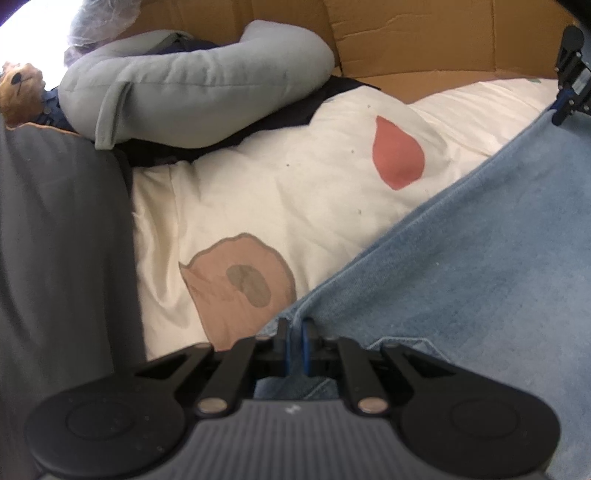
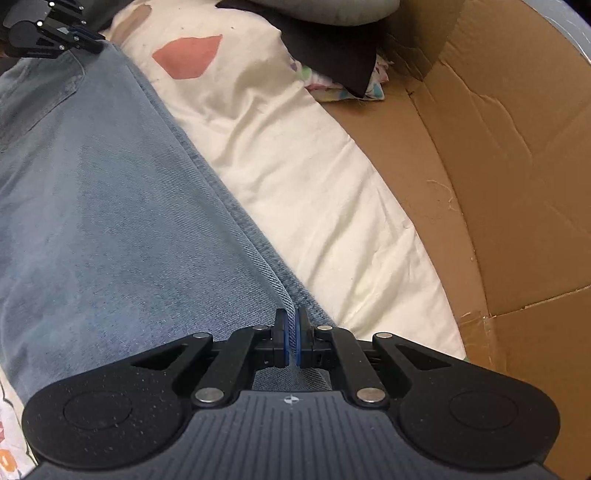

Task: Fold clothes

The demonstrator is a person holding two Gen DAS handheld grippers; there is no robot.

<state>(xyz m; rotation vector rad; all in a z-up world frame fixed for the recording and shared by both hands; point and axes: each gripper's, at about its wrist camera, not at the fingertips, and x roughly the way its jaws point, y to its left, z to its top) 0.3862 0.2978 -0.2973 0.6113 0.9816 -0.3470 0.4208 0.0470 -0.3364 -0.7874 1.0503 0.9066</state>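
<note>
Blue jeans (image 2: 110, 192) lie across a cream patterned duvet (image 1: 266, 192) beside cardboard walls (image 2: 517, 166). The left gripper (image 1: 294, 332) and right gripper (image 2: 293, 325) each have jaws clamped on the denim's edge.

Soft, even daylight in both views, no hard shadows. Left wrist view: blown-out white glare far up-left of the jaws, washing out the edge of the teddy bear (image 1: 20, 92) and the plastic bag (image 1: 103, 18) there. Grey pillow (image 1: 192, 85) ahead of the jaws is slightly soft; the jeans (image 1: 461, 258) just right of them are smeared, weave lost. Right wrist view sharper: denim twill crisp just ahead of the jaws, cardboard box (image 2: 498, 147) creases clear to their right. Strong fisheye bending at the edges, with dark corner vignetting. Slight shading under the gripper bodies.
</note>
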